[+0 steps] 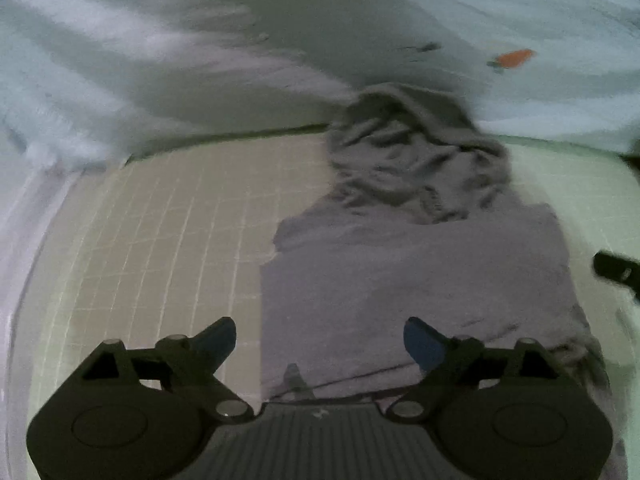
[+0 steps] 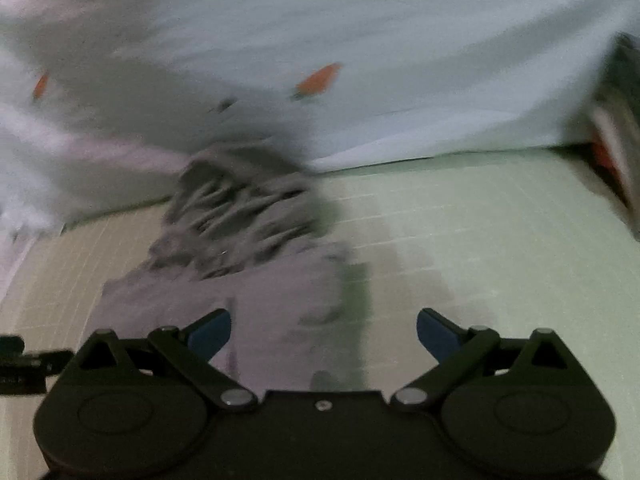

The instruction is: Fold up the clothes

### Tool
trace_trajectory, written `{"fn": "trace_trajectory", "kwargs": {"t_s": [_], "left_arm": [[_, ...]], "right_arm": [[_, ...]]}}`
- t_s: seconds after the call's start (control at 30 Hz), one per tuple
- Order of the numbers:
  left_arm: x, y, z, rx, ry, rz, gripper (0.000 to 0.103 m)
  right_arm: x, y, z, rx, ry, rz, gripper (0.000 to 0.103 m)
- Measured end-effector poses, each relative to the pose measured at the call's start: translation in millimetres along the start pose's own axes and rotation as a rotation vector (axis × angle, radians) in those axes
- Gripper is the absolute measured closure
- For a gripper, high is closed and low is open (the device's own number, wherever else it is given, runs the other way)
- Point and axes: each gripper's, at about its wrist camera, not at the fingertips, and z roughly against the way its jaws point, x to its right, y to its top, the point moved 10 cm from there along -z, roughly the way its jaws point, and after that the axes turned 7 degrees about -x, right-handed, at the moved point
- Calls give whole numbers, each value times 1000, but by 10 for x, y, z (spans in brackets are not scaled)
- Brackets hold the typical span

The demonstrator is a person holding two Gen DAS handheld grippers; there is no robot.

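Basically, grey garment (image 1: 420,264) lies on gridded mat (image 1: 160,240), long axis running straight ahead, bunched at far end. Left gripper (image 1: 320,340) sits over its near hem, nearer; right gripper (image 2: 324,332) by its right edge. Both spread, empty.

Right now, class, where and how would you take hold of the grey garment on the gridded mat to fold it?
Grip the flat grey garment at its two near corners, coming in low from the near edge. That end lies smooth on the pale gridded mat, while the far end is bunched. The open left gripper and open right gripper probably suit one corner each.
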Motion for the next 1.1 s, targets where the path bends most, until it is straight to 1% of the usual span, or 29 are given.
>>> {"fn": "trace_trajectory", "kwargs": {"t_s": [0.07, 0.1, 0.13, 0.27, 0.33, 0.37, 0.43, 0.5, 0.57, 0.63, 0.67, 0.7, 0.73, 0.77, 0.83, 0.9, 1.0, 1.1], "left_arm": [[-37, -25, -14, 8, -33, 33, 12], [-37, -47, -21, 8, -38, 39, 11], [-37, -69, -28, 7, -42, 44, 11], [-40, -163, -33, -3, -49, 51, 11], [-31, -183, -75, -11, -48, 46, 11], [-32, -194, -86, -16, -47, 42, 11], [-43, -204, -67, -9, -43, 37, 11], [-62, -215, -43, 0, -36, 36, 10], [-77, -221, -48, -3, -33, 41, 10], [-90, -225, -59, -9, -31, 47, 10], [-97, -228, -64, -11, -30, 50, 10], [-103, -230, -72, -15, -29, 53, 10], [-107, -233, -81, -18, -27, 57, 10], [-109, -233, -88, -21, -28, 59, 10], [-106, -226, -99, -25, -35, 62, 10], [-99, -192, -97, -22, -40, 59, 10], [-75, -136, -71, -1, -23, 37, 9], [-40, -145, -127, -22, -25, 41, 8]], "right_arm": [[-223, 14, -97, -1, 43, 65, 5], [-326, 4, -139, 3, 66, 89, 5], [-404, -29, -203, -15, 88, 95, 6], [-694, -163, -428, -83, 176, 109, 24], [-794, -233, -494, -110, 215, 107, 29], [-817, -263, -523, -119, 220, 109, 31], [-835, -329, -582, -137, 200, 117, 36], [-823, -395, -635, -156, 185, 123, 45], [-798, -444, -674, -166, 177, 112, 47], [-784, -466, -680, -165, 191, 108, 56], [-782, -471, -676, -162, 199, 110, 67], [-779, -476, -672, -160, 206, 113, 83], [-780, -465, -668, -152, 214, 121, 93], [-779, -452, -636, -140, 225, 122, 94], [-735, -379, -503, -82, 238, 93, 96], [-591, -383, -462, -79, 202, 57, 96], [-374, -392, -399, -76, 147, 4, 96], [-155, -404, -333, -73, 93, -49, 94]]}}
